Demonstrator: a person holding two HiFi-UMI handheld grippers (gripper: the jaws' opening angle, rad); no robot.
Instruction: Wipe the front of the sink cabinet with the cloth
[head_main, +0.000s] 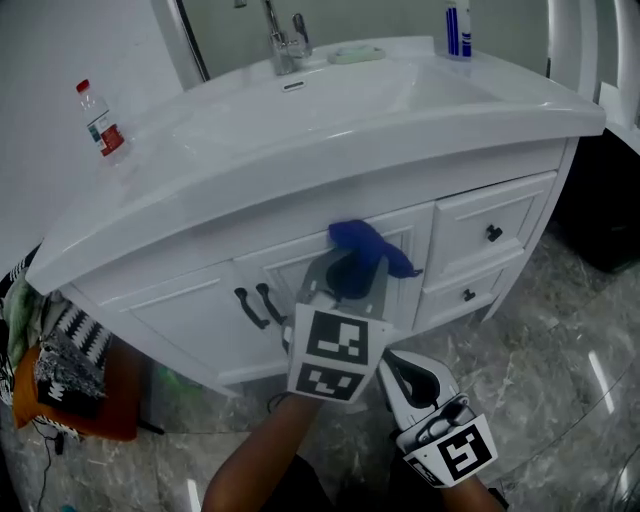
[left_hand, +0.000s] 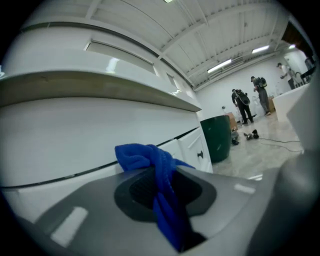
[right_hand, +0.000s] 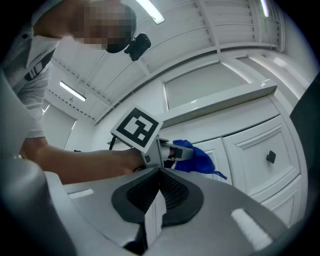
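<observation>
The blue cloth (head_main: 368, 247) is pressed against the front of the white sink cabinet (head_main: 190, 305), on the door panel just under the countertop. My left gripper (head_main: 352, 272) is shut on the cloth, which bunches out past the jaws in the left gripper view (left_hand: 148, 159) and touches the panel. My right gripper (head_main: 411, 377) hangs lower and closer to me, away from the cabinet, with its jaws shut on nothing (right_hand: 159, 196). The right gripper view shows the left gripper (right_hand: 175, 151) and the cloth (right_hand: 199, 160) against the door.
Two dark door handles (head_main: 257, 304) sit left of the cloth, with drawer knobs (head_main: 493, 233) at the right. A water bottle (head_main: 102, 124), faucet (head_main: 283, 40) and blue bottle (head_main: 458, 28) stand on the counter. Clothes on an orange stool (head_main: 55, 375) lie left, with a dark bin (head_main: 602, 215) at the right.
</observation>
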